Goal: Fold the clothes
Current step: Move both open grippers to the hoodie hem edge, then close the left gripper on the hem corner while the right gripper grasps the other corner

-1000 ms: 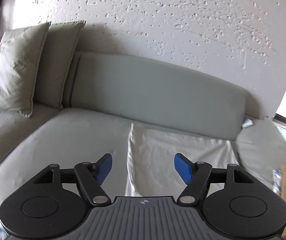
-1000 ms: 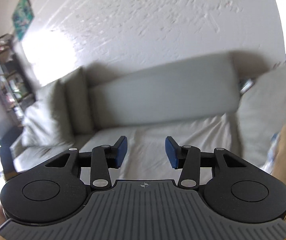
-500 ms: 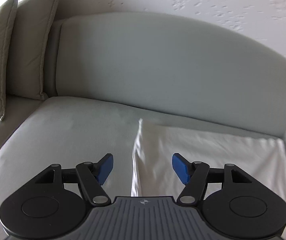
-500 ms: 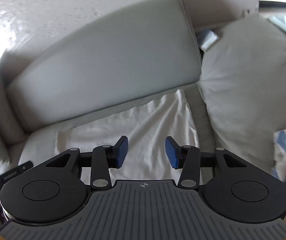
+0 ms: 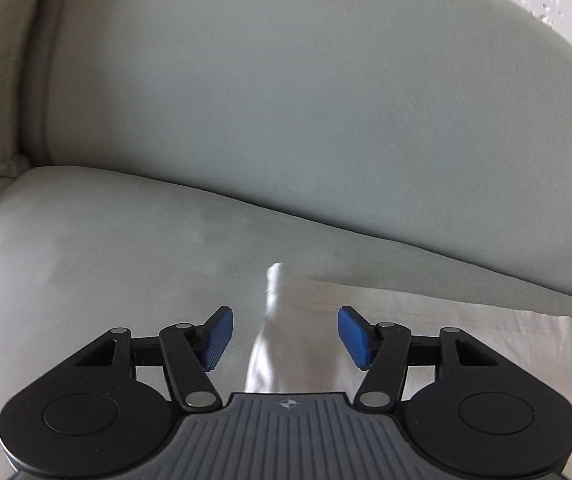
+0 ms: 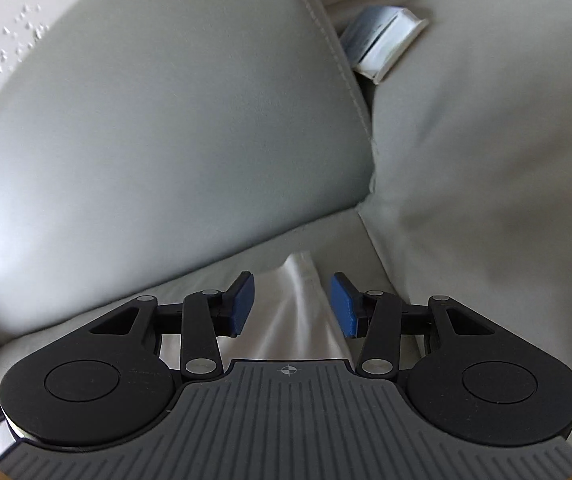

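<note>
While the white cloth [image 5: 426, 320] lies smooth and faintly creased across the matte grey-green sofa seat [image 5: 86, 264], its near left corner sits in the lower middle of the left view, between the left gripper [image 5: 285, 336]'s closing blue ribbed pads, which are not yet touching it. Lower middle in the right view, the right gripper [image 6: 291, 304] stands half spread over the cloth's other corner, gripping nothing. A plump cushion [image 6: 486, 160] fills the right.

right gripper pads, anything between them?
In the right wrist view, the white cloth corner lies in the gap of the right gripper; the pads aren't pressing it.
</note>
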### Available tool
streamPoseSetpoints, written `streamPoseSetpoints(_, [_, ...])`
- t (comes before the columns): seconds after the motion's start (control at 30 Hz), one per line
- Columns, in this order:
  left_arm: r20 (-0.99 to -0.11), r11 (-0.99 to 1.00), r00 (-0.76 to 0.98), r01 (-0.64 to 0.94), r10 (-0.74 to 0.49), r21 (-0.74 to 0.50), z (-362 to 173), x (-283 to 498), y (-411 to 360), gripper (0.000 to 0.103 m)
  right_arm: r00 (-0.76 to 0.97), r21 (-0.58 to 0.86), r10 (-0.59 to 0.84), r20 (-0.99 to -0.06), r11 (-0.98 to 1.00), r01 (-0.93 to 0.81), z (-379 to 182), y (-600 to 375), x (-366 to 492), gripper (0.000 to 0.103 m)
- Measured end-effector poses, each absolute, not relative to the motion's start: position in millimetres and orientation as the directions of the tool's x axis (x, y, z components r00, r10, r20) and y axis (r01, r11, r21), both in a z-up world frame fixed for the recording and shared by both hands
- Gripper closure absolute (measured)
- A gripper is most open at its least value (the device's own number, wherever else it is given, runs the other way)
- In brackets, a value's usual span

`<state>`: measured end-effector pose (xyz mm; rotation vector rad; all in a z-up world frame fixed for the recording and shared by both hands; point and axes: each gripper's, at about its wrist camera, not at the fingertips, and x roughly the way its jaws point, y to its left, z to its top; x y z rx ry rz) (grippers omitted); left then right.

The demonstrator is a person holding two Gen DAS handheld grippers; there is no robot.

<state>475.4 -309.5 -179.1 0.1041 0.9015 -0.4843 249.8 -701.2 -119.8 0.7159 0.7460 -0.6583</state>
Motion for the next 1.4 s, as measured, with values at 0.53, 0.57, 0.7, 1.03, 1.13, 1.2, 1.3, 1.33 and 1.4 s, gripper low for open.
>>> streamPoseSetpoints(0.53, [-0.731,0.826,0.575,0.563,-0.366,0.029,-119.7,419.8,-309.0,0.1,0.532,0.216,-0.361,-0.766,0.634,0.742,-101.7,-677.0,243.7,0.099])
streamPoseSetpoints(0.57, [-0.727,0.827,0.577,0.562,-0.371,0.024,-108.7,413.7,-301.1,0.1,0.531,0.22,-0.362,-0.766,0.628,0.746,-92.2,-672.2,238.6,0.099])
streamPoseSetpoints(0.7, [-0.71,0.842,0.586,0.539,-0.39,-0.018,-63.0,382.7,-267.3,0.101,0.56,0.264,-0.353,-0.749,0.617,0.742,-45.9,-647.8,210.1,0.099])
streamPoseSetpoints(1.03, [-0.702,0.875,0.571,0.459,-0.426,-0.157,1.1,295.7,-154.8,0.101,0.646,0.373,-0.339,-0.684,0.599,0.709,44.8,-599.8,86.0,0.1])
streamPoseSetpoints(1.13, [-0.722,0.879,0.545,0.437,-0.427,-0.19,3.7,270.7,-126.9,0.101,0.655,0.396,-0.325,-0.682,0.589,0.705,48.0,-583.1,44.7,0.1])
streamPoseSetpoints(1.2, [-0.728,0.877,0.532,0.435,-0.432,-0.202,-0.8,253.9,-119.2,0.101,0.657,0.403,-0.318,-0.684,0.586,0.703,46.0,-572.5,21.3,0.1])
streamPoseSetpoints(1.3, [-0.731,0.874,0.526,0.442,-0.434,-0.2,-17.4,219.7,-108.5,0.101,0.653,0.416,-0.286,-0.702,0.579,0.701,38.2,-549.9,-11.7,0.1])
streamPoseSetpoints(1.33, [-0.732,0.873,0.523,0.444,-0.436,-0.203,-23.7,207.5,-106.1,0.101,0.652,0.417,-0.273,-0.707,0.584,0.696,35.5,-539.8,-21.0,0.1])
streamPoseSetpoints(1.4, [-0.737,0.871,0.507,0.433,-0.447,-0.23,-35.1,195.4,-91.3,0.101,0.654,0.424,-0.25,-0.713,0.59,0.688,27.8,-523.0,-39.0,0.1])
